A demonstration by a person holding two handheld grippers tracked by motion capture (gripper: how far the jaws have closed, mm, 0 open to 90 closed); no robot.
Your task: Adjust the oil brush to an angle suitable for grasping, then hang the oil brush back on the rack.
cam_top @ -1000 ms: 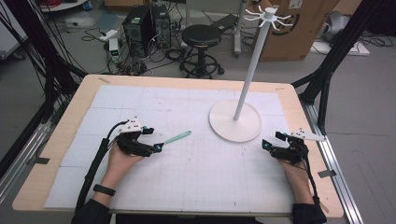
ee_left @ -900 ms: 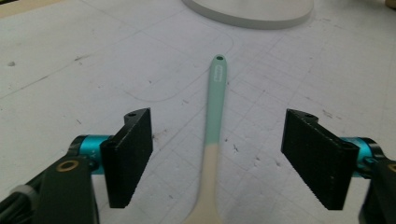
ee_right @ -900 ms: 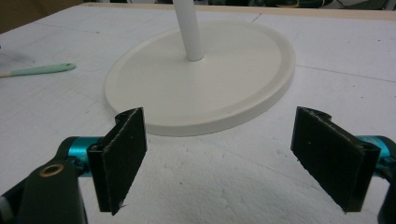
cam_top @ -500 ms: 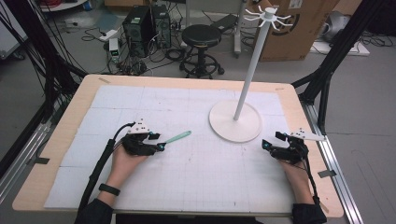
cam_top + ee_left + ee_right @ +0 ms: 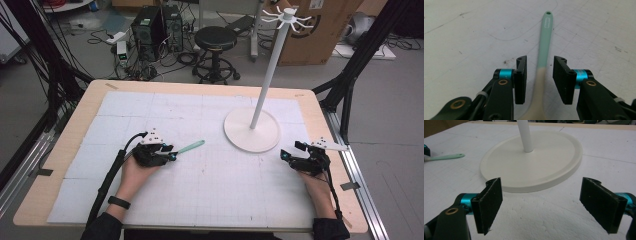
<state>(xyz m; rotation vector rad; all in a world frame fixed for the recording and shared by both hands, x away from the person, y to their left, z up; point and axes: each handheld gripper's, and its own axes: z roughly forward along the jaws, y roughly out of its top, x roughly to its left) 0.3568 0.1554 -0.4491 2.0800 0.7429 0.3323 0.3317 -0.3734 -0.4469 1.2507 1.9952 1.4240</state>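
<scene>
**Ana:** Two claws on the worktop [image 5: 90,125], one per hand. Which one is doing the work?

**Ben:** The left claw [image 5: 539,75]. It sits over a long-handled utensil [image 5: 544,45] lying flat on the white sheet, mint-green at the far end, cream nearer the hand. The handle runs straight up between the two jaws.

**Ana:** Gripped yet?

**Ben:** Not by what I can see. The jaws have just been closing in on it, but in the left gripper view there is a gap on either side of the handle, wider on the right. The pads are near, not pressing.

**Ana:** And the right claw [image 5: 544,205]?

**Ben:** Spread wide, nothing in it. It rests near the worktop's right edge, facing the round base of the white hook stand [image 5: 251,130], well apart from the utensil.

**Ana:** So how far along would you say this is?

**Ben:** Early. The approach and lining-up look done; the pinch itself is not finished and the utensil is on the sheet, left of the stand's base. My guess, given the hole at the green end and the hooks on top of the stand, is that lifting it and hanging it are all to come.
</scene>
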